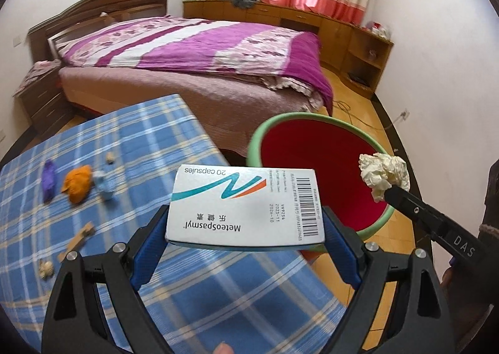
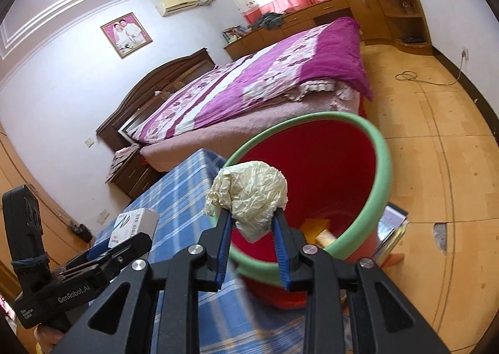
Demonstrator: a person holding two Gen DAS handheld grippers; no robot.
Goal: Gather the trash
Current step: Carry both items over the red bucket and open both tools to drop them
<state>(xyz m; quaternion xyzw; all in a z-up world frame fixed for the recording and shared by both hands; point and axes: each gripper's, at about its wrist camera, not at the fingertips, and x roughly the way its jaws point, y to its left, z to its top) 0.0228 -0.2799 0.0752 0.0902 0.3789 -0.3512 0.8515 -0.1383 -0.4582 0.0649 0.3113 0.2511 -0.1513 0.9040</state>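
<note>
While the left gripper (image 1: pixel 246 223) is clamped across the short ends of a white capsule box (image 1: pixel 244 205) held level above the table's right edge, the right gripper (image 2: pixel 254 219) pinches a crumpled cream paper wad (image 2: pixel 248 196) over the open mouth of the red bin (image 2: pixel 385 163) with its green rim. The bin stands just beside the table (image 1: pixel 140 135). Both grippers point toward the bed (image 1: pixel 193 51).
</note>
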